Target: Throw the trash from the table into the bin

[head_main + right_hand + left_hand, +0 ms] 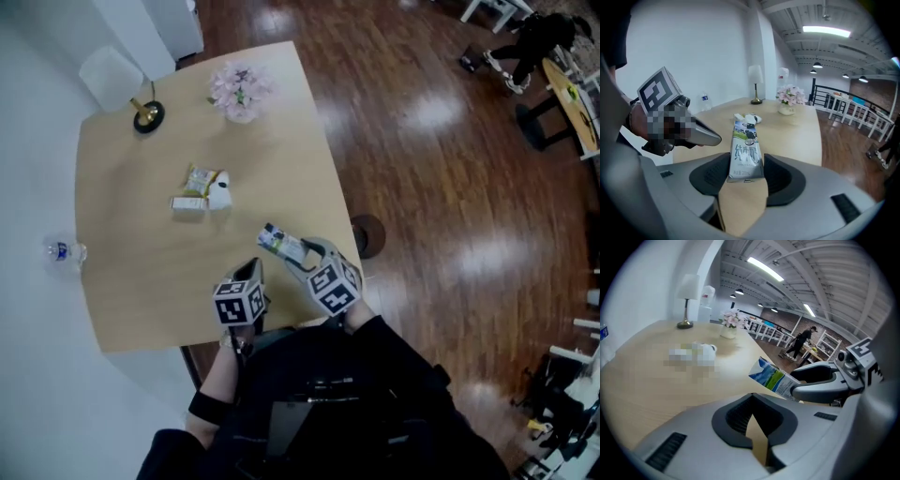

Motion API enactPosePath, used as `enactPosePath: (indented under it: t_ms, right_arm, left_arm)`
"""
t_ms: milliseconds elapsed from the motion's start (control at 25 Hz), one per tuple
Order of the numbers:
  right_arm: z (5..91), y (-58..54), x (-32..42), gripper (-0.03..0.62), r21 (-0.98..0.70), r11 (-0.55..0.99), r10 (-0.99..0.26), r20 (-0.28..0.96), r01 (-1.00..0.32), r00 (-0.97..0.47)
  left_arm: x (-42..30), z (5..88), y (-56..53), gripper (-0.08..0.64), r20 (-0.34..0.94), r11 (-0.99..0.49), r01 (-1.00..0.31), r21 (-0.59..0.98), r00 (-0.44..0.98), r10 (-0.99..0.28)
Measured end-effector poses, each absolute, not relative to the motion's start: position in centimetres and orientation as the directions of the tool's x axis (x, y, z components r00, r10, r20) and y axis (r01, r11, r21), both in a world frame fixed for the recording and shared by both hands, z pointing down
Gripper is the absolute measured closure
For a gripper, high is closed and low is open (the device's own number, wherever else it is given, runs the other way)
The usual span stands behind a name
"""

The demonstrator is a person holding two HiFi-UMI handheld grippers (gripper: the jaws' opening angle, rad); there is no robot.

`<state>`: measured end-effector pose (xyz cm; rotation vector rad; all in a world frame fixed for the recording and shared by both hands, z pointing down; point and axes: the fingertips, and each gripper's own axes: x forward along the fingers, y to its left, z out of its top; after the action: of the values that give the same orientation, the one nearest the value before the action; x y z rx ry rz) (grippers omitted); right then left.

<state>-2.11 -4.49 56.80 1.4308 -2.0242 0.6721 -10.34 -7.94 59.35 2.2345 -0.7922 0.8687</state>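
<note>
Looking down, head view: right gripper (302, 255) over the near right edge of the table (131, 300), clamped on one milk carton (279, 243). Left gripper (249, 272) just beside it at the near edge, carrying nothing. Mid-table, three more scraps in a cluster: a yellow-green wrapper (199, 177), a small flat box (187, 203) and a white crumpled piece (220, 194). One lamp (147, 114) at the far left corner, one flower vase (241, 92) at the far edge. One bottle (64, 251) sits beyond the left edge. No bin in sight.

Left gripper view: jaw tips meet, nothing between them. Probably parked shut, since one carton needs one gripper. Carton hangs in the air to the right.

Right gripper view: pads press both sides of the carton's lower end; most of it juts forward. That hold likely lets it drop cleanly on release. Carry to the bin comes next, I judge.
</note>
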Motion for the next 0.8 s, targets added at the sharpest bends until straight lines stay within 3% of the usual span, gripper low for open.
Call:
enactPosePath:
  t_ms: [400,800]
  right_arm:
    - [58.3,5.9,10.3,0.351,-0.102,0.015,-0.725,0.684,-0.995,-0.081]
    - [60.2,16.5,21.1,0.351,-0.134,-0.225,-0.712,0.699,-0.965,0.069]
  left_arm:
    - [3.1,59.5,1.1,0.554,0.739,-0.844,-0.449,0.293,0.666,-0.098]
    - [14.2,60.2,10.1,0.554,0.749,-0.916,-0.260,0.307,0.659,0.064]
